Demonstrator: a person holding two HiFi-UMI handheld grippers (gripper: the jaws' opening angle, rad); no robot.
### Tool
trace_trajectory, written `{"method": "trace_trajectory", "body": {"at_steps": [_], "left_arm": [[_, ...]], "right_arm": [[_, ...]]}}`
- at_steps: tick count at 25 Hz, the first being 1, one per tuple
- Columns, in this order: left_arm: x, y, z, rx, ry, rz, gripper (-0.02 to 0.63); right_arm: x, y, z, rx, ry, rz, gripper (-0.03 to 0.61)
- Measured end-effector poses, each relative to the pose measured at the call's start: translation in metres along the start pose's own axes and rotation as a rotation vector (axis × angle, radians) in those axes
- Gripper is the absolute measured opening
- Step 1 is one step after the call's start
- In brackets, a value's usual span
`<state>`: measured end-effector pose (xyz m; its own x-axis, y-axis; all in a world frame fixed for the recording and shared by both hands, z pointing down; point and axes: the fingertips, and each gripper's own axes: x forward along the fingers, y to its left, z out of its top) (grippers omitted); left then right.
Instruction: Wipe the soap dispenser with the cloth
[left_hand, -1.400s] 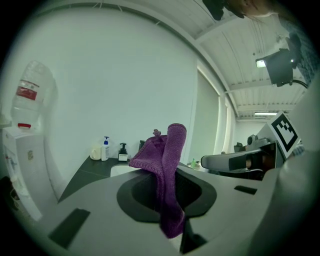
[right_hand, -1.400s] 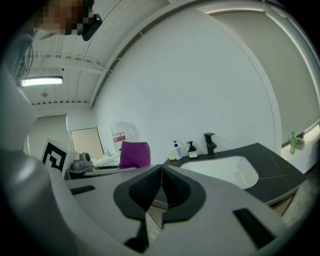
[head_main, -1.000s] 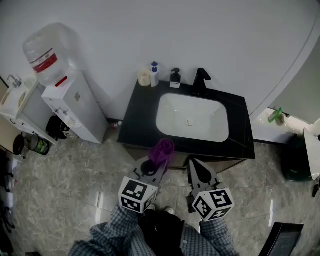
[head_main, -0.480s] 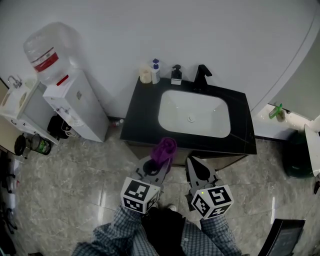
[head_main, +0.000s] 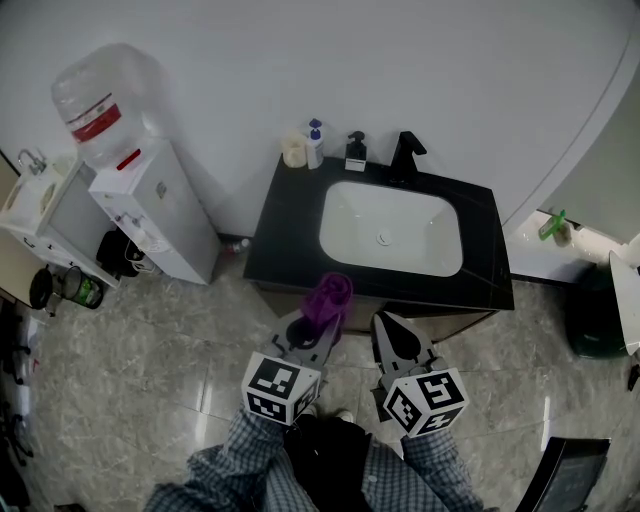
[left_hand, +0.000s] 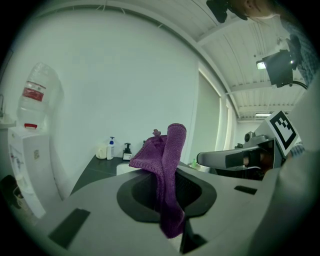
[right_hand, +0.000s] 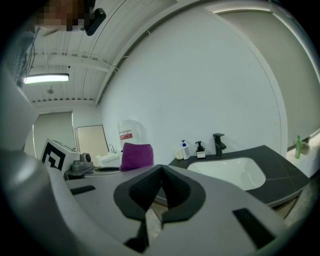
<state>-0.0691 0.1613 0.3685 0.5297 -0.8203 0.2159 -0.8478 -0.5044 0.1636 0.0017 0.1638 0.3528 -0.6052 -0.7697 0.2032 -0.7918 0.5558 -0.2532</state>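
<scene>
Pinching a fuzzy purple cloth (head_main: 330, 296), left gripper (head_main: 322, 322) hangs far from the squat black soap dispenser (head_main: 355, 152); right gripper (head_main: 386, 324) closed, empty.

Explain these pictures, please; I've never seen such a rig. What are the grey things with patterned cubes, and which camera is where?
No robot here: a person holds two hand grippers, cubes included. One picture comes from a camera on the person's head, looking down; the other two from cameras riding on each gripper. The left gripper is shut on a purple cloth; the right gripper is shut and empty. Ahead stands a black countertop with a white sink, a black faucet, a black soap dispenser and a white pump bottle. The cloth is nowhere near the dispenser.
</scene>
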Motion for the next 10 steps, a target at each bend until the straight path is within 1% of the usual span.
{"method": "trace_trajectory", "body": {"at_steps": [10], "left_arm": [[-0.0011, 0.0028, 0.0011, -0.002, -0.002, 0.001, 0.057]], "right_arm": [[0.0033, 0.004, 0.0054, -0.01, -0.005, 0.008, 0.018]]}}
